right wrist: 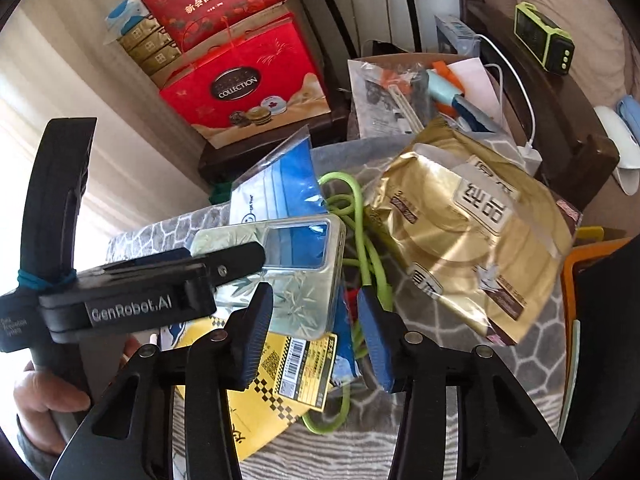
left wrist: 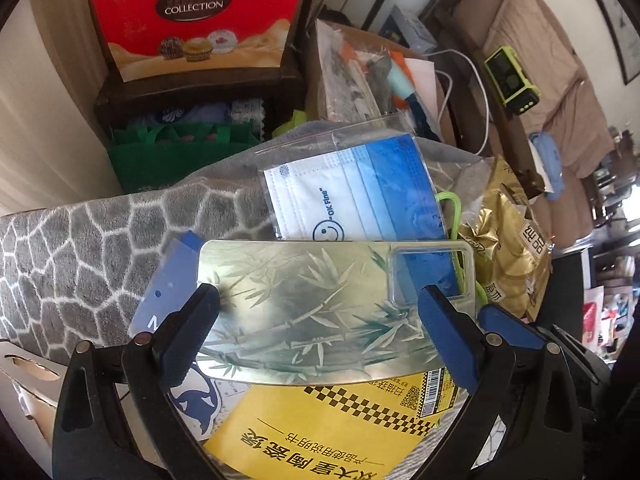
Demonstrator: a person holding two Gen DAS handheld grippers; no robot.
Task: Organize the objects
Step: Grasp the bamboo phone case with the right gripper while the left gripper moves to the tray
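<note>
A clear phone case (left wrist: 320,308) printed with bamboo lies on top of the pile, over a yellow booklet (left wrist: 340,428) and the edge of a bag of face masks (left wrist: 360,192). My left gripper (left wrist: 320,300) hangs open just over the case, its fingers spread along the case's length. In the right wrist view one black finger (right wrist: 240,258) of it rests over the case (right wrist: 288,280). My right gripper (right wrist: 314,304) is open at the case's near right corner. A green cable (right wrist: 360,216) runs past its right finger. Nothing is pressed between either pair of pads.
A gold foil packet (right wrist: 472,232) lies to the right on the grey patterned mat (left wrist: 100,248). A blue card (left wrist: 168,292) pokes out left of the case. Behind stand a red gift box (left wrist: 192,12), a green bag (left wrist: 168,152) and a clear bag of tools (left wrist: 360,76). A hand (right wrist: 44,392) holds the left gripper.
</note>
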